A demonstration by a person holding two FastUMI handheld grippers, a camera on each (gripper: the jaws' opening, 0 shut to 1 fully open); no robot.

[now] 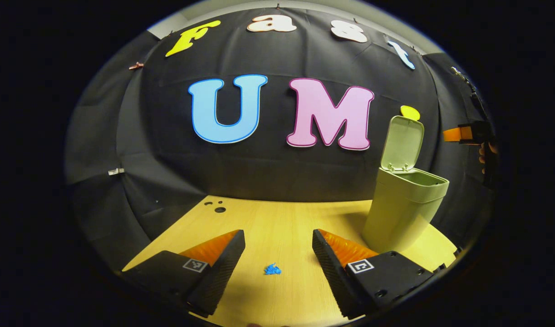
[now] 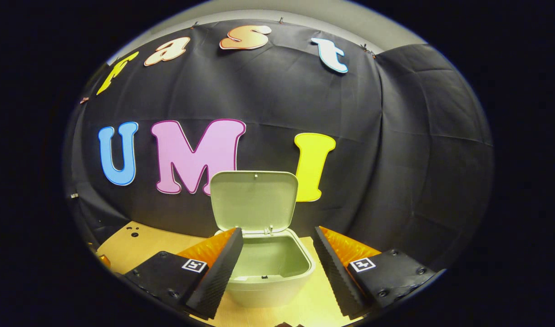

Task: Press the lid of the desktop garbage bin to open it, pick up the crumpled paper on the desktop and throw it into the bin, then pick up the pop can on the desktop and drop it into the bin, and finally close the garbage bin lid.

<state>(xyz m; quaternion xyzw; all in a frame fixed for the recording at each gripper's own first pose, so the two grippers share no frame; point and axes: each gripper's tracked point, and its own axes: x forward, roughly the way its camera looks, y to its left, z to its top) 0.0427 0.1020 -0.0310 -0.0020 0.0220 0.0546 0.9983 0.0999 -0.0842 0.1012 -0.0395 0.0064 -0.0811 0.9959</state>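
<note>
**Q:** Above the wooden desktop (image 2: 136, 247), what does each view record?

**A:** Right gripper view: the right gripper (image 2: 277, 263) hangs over the pale green garbage bin (image 2: 270, 268), jaws wide apart and empty. The lid (image 2: 254, 200) stands upright at the back; the visible part of the interior shows no rubbish. Left gripper view: the left gripper (image 1: 278, 256) hangs low over the desktop, jaws likewise apart, a small blue scrap (image 1: 272, 270) lying between them. The bin stands to its right.

**Q:** Where are the paper and the can?

**A:** I cannot place either one; whether the blue scrap is the crumpled paper is unclear.

**Q:** How should they handle?

**A:** By judgement, crumpled paper is light and yielding, so pinch across its bulk. A pop can is light, smooth and easily dented; grip mid-wall, gently. The lid looks thin and hinged, so press near its free edge.
</note>
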